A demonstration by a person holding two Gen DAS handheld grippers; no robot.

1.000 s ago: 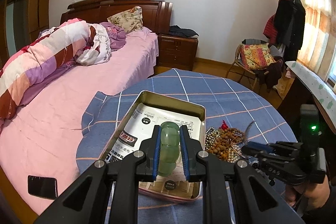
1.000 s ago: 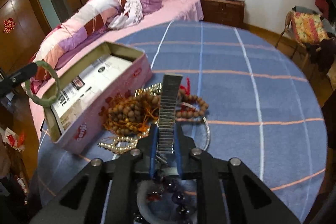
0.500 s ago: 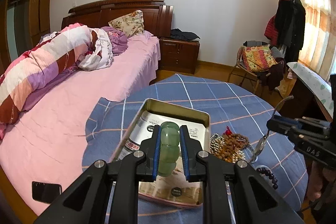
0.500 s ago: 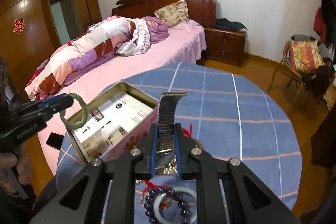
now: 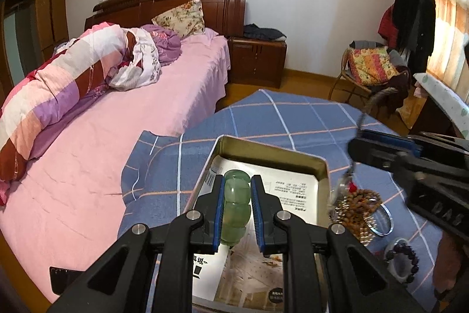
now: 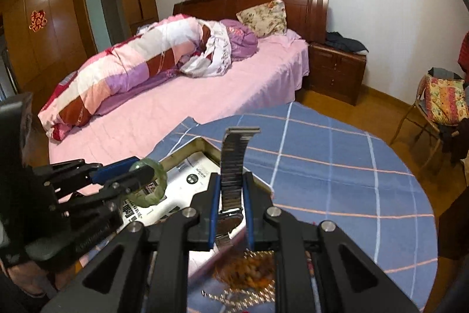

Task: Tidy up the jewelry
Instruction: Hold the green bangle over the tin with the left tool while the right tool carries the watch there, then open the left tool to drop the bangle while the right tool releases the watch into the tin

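Our blue checked table (image 5: 293, 119) carries the open tin (image 5: 272, 154), now nearer since we carried both pieces toward it. Our right gripper (image 6: 230, 207), at 3 o'clock of the tin, clamps the metal watch (image 6: 233, 166); our left gripper (image 5: 236, 210) pinches 1 green bangle (image 5: 236, 207) above it, ready to drop.

A round table (image 5: 307, 119) under a blue checked cloth carries everything here. Right below the left gripper's (image 5: 237, 213) fingertips sits an open tin box (image 5: 272, 150), paper-lined. Just to that gripper's right, against the tin's side, a heap of brown and gold beads (image 5: 357, 210), then a silver bangle (image 5: 388, 220), and nearer, a purple bead bracelet (image 5: 406, 251).
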